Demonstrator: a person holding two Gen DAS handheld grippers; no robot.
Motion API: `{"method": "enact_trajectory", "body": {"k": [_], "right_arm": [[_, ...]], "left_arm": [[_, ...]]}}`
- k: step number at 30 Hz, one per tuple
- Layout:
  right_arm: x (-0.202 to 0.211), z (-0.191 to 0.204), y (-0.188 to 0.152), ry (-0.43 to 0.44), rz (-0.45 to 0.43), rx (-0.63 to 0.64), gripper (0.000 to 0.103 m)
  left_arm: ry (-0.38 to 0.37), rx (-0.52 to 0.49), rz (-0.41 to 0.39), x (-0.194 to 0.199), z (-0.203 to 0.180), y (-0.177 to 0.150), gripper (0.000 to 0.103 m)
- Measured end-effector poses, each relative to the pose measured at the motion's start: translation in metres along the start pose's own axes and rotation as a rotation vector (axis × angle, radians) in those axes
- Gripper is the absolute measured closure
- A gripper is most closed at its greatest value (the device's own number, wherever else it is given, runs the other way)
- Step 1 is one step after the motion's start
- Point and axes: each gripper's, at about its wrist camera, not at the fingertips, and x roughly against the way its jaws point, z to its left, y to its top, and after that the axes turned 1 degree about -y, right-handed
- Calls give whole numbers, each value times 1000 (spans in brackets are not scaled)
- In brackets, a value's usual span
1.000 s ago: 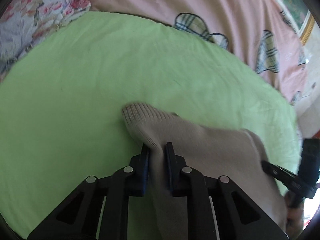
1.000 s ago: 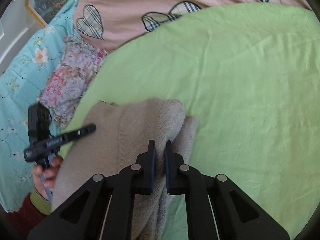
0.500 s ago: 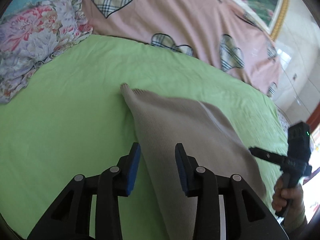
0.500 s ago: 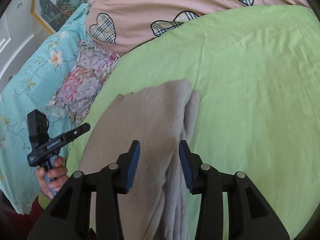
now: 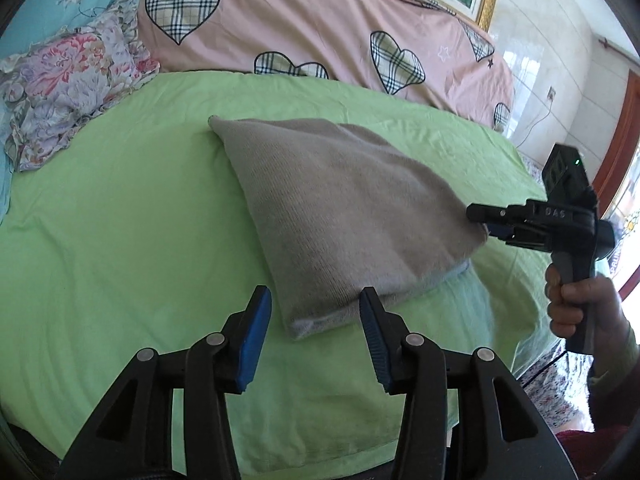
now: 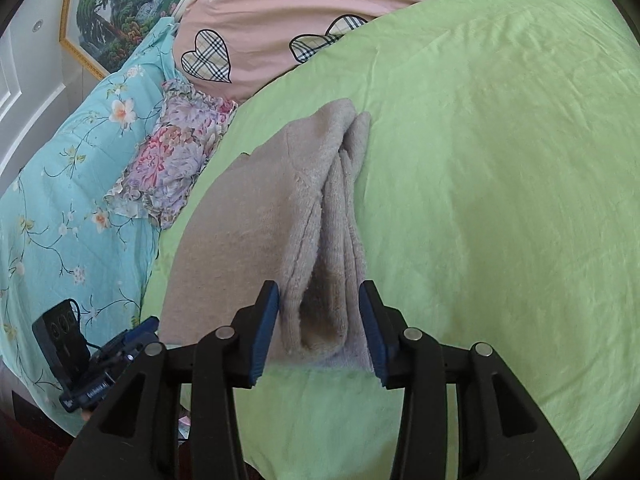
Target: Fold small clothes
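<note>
- Right gripper (image 6: 318, 328) jaws parted, folded beige garment (image 6: 280, 220) edge between them, pads not pressing
- Garment lies on green sheet (image 6: 500, 200)

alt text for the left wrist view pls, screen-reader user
A folded beige knit garment lies on a green sheet, its near corner between the opening, non-touching jaws of the left gripper. The hand-held right gripper is at its right corner; a pink heart-print quilt lies behind.

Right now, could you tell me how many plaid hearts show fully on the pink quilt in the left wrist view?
3: one at the upper left, one low in the middle, one right of centre. Others are cut off or hidden.
</note>
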Motion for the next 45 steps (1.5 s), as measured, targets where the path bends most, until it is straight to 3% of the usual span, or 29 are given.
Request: {"method": "enact_trajectory", "body": {"k": [3,7,8,10,15,16,17,21,23,26,29,33,38,40,41,43,45], "right_arm": [[-1,7,-5,8,6,15,57],[-3,13,-8,9,12,33,55],[-3,13,-9,7,14,36,55],[-7,15,-8,4,19,37,55],[-18,23,-9,2,18,70,56],[-23,24,-8,5,31,70,73],[-28,25,-7,0,52,71,96],[11,52,6,22,-63,167,96],[20,57,10,-29,-63,221,96],[-2,37,2,-142,22,225,96],[-35,11,-17,-195,111,189,97],[-35,15,-20,-199,91,192,97],[-28,10,-16,-169,98,142,96],[-22,9,-18,-164,102,128,91],[-16,8,-18,-179,99,124,81],[-2,8,-16,-203,78,120,66],[10,9,-9,-204,46,112,66]], "left_arm": [[26,-45,14,-11,-10,-6,54],[147,-58,41,-30,-6,-11,56],[169,-45,42,-32,-2,-11,59],[173,-5,28,-30,6,-10,76],[167,75,-30,-20,12,-3,93],[184,79,-19,-24,10,-4,94],[196,90,-7,-25,9,-4,94],[221,112,-5,-19,7,-3,97],[226,131,20,-22,6,-4,97],[254,118,52,-32,2,-9,97],[253,134,106,-41,3,-17,97],[242,118,108,-37,3,-17,96],[119,121,104,-16,11,-12,94],[76,102,88,-2,14,-9,90],[60,90,79,6,15,-8,88],[46,72,53,18,17,-2,67],[49,66,13,30,19,8,59]]}}
